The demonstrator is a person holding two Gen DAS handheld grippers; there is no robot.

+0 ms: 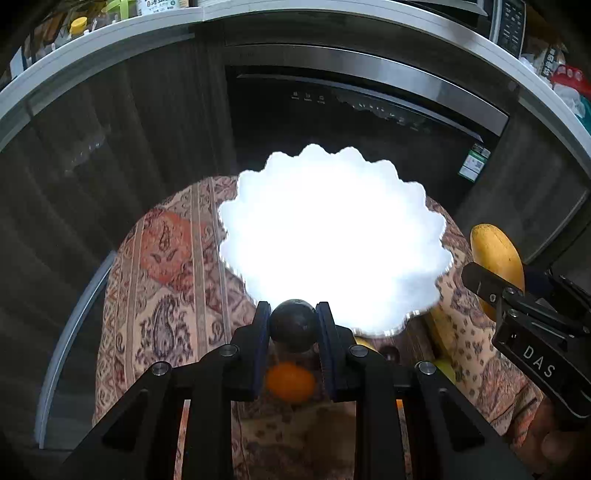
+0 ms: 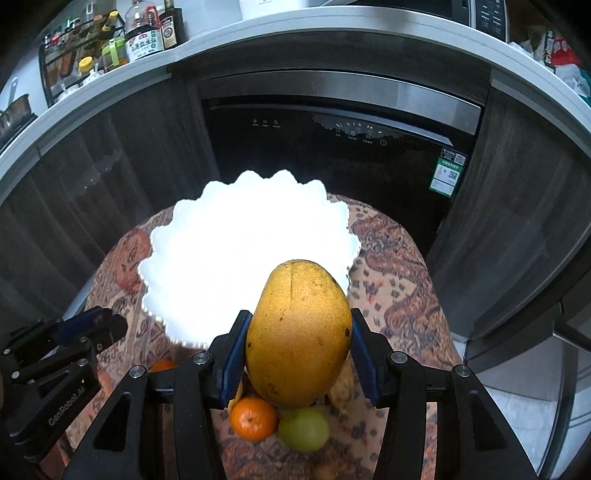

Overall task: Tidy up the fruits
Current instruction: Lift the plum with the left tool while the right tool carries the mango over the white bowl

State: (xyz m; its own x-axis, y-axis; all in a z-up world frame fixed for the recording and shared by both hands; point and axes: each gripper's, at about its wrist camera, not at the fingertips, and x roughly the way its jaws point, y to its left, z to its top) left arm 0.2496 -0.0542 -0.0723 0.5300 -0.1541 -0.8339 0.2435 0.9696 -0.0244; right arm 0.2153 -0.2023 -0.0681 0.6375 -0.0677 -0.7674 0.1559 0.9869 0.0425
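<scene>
A white scalloped plate [image 1: 332, 236] sits on a small round table with a patterned cloth [image 1: 166, 295]; it glares bright and looks empty. My left gripper [image 1: 293, 325] is shut on a dark round fruit [image 1: 293, 325] held just before the plate's near rim. An orange [image 1: 290, 382] lies on the cloth below it. My right gripper [image 2: 299, 343] is shut on a yellow mango [image 2: 299, 336] held above the plate's [image 2: 240, 251] near right edge. The mango also shows in the left wrist view [image 1: 496, 258]. An orange [image 2: 254, 419] and a green fruit [image 2: 303, 428] lie on the cloth under the mango.
A black dishwasher front [image 2: 332, 155] and dark wood cabinets stand behind the table. The white counter [image 2: 258, 29] above carries sauce bottles [image 2: 144, 33]. The left gripper's body shows in the right wrist view [image 2: 62, 347]. More fruit lies part hidden near the mango [image 2: 341, 387].
</scene>
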